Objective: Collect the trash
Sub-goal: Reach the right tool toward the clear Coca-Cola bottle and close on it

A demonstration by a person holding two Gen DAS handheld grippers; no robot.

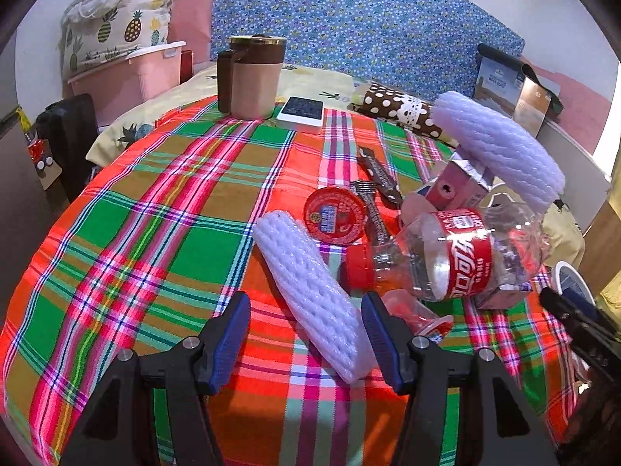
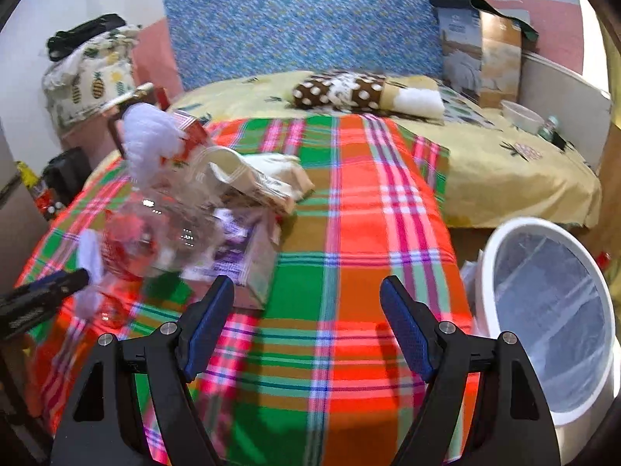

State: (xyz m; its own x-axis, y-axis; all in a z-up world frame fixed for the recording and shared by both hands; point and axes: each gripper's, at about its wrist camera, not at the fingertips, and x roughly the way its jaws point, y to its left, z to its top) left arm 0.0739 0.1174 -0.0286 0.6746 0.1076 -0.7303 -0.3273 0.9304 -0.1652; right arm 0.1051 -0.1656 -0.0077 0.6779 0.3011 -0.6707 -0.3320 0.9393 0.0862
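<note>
My left gripper (image 1: 306,334) is open, with a finger on either side of the near end of a white foam net sleeve (image 1: 302,272) lying on the plaid tablecloth (image 1: 155,233). To its right lie a crushed clear cola bottle (image 1: 446,260), a round red lid (image 1: 335,215), dark wrappers (image 1: 378,173), a pink carton (image 1: 458,188) and a purple foam net (image 1: 500,143). My right gripper (image 2: 308,322) is open above bare cloth and holds nothing. The trash pile, with the bottle (image 2: 163,225) and a paper bag (image 2: 264,178), sits to its left.
A white bin with a clear liner (image 2: 551,303) stands off the table's right edge. At the far end of the table are a brown mug (image 1: 252,77) and a white flat box (image 1: 300,112). A bed with a polka-dot pillow (image 2: 337,91) lies behind.
</note>
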